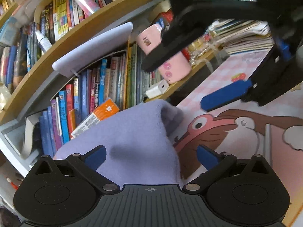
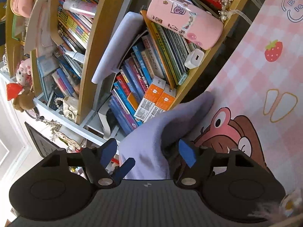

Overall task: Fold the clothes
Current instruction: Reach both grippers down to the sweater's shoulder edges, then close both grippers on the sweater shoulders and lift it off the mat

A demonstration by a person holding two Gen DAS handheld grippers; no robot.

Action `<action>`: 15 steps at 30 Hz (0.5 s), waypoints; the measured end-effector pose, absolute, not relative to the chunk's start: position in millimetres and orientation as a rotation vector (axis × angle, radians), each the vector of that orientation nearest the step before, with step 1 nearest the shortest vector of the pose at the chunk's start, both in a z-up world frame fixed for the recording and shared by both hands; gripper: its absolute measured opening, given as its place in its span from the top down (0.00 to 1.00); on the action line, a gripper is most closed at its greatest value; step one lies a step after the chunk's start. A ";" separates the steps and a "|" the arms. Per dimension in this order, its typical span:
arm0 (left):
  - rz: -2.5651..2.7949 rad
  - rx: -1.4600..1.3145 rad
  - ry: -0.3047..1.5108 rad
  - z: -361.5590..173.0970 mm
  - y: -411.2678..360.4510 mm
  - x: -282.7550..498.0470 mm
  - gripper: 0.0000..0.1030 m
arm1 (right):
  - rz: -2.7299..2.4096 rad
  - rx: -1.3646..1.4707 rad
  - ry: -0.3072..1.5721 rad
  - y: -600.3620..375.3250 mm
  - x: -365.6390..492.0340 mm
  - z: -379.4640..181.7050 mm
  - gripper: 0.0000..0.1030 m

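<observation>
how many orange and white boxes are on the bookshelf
2. Both orange and white boxes lean side by side against the books on the lower shelf, just above the lilac cloth. The left wrist view shows only one; more could be hidden behind the cloth.

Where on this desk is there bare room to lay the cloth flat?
Free: the pink cartoon mat right of the lavender cloth, out past the strawberry print. Crowded: the bookshelf bordering the mat's far edge, packed with books.
</observation>
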State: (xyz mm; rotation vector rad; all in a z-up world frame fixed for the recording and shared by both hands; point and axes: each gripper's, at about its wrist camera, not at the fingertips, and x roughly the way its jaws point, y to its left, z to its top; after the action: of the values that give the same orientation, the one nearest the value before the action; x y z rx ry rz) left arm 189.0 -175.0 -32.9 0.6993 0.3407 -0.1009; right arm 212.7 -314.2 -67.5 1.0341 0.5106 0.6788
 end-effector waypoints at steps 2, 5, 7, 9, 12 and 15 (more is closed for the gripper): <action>-0.075 0.702 0.348 -35.0 -172.4 192.4 0.01 | 0.683 1.038 0.511 -314.1 212.7 -68.1 0.30; -0.050 0.713 0.362 -39.2 -169.7 196.3 0.03 | 0.689 1.040 0.523 -312.3 213.8 -69.9 0.30; -0.033 0.729 0.358 -41.9 -166.7 198.6 0.05 | 0.688 1.035 0.532 -310.8 214.5 -70.8 0.30; 0.007 0.740 0.320 -41.8 -159.9 199.3 0.24 | 0.685 1.035 0.540 -310.1 214.7 -72.0 0.30; 0.036 0.679 0.314 -32.1 -138.1 196.3 0.75 | 0.686 1.042 0.550 -309.3 214.2 -72.4 0.30; -0.029 0.629 0.318 -16.0 -124.0 183.9 0.91 | 0.685 1.038 0.600 -301.7 213.0 -70.7 0.25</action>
State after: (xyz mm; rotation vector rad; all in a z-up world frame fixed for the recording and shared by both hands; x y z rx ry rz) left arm 183.9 -124.0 -16.0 0.6295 0.3184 -0.0287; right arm 213.0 -301.7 -70.7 1.0384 0.6000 0.6845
